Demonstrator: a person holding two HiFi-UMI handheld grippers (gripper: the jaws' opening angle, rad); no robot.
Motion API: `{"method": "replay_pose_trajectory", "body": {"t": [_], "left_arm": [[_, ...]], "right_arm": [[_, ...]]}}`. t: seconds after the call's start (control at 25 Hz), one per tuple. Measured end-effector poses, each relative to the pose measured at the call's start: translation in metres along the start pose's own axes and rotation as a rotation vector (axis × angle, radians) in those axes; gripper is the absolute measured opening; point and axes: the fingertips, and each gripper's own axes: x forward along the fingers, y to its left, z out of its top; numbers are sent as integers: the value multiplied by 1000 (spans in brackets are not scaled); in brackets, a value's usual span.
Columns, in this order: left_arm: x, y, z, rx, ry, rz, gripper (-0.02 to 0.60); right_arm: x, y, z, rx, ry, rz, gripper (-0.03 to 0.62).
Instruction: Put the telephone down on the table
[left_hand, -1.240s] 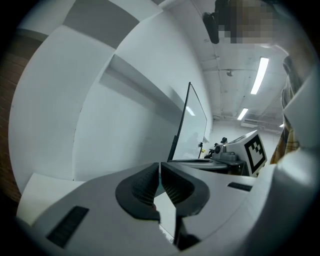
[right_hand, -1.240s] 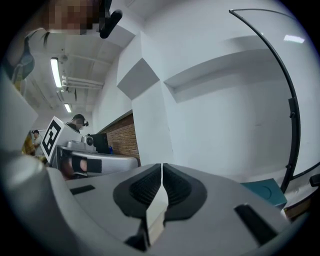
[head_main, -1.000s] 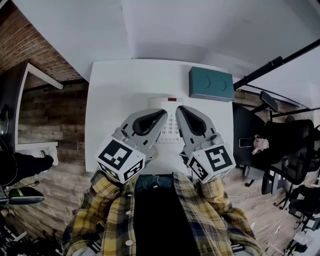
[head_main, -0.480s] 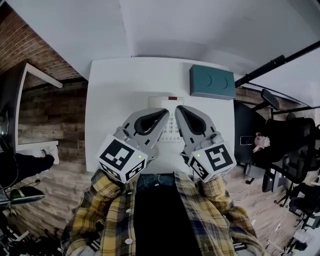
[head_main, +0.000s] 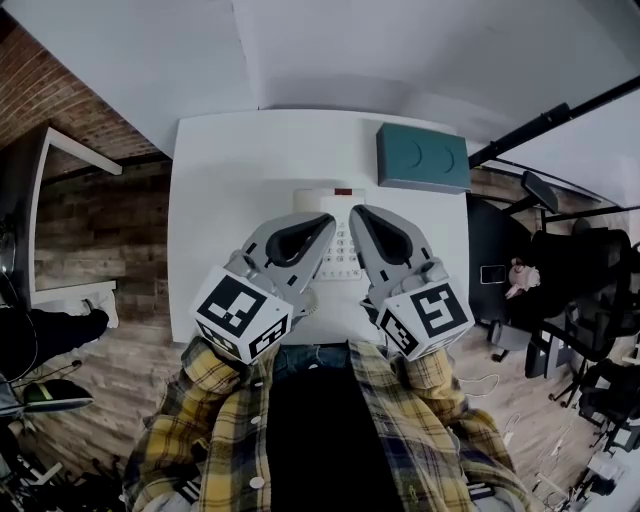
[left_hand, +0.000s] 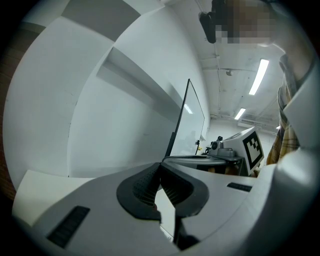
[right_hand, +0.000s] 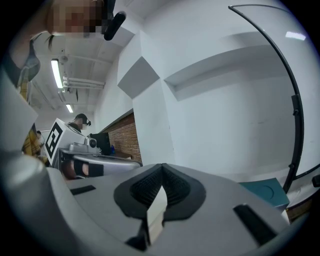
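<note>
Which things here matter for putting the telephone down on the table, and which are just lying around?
For the job: telephone, table, left gripper and right gripper, both shut.
Just lying about: teal box, office chairs beside the table.

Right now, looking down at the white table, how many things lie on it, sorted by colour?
White: 1, the telephone
Teal: 1, the box
Total on the table: 2

L tongs (head_main: 326, 220), R tongs (head_main: 356, 213): both closed, side-by-side.
</note>
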Motion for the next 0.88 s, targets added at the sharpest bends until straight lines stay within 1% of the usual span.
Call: {"method": "replay_pose_trajectory", "body": {"t": [0.28, 0.88], "left_arm": [[-3, 3, -6, -9, 9, 14, 15], [-3, 6, -4, -8, 7, 26, 15]], "right_arm": [[1, 1, -2, 15, 0, 1, 23], [2, 2, -6, 18, 19, 17, 23]]}}
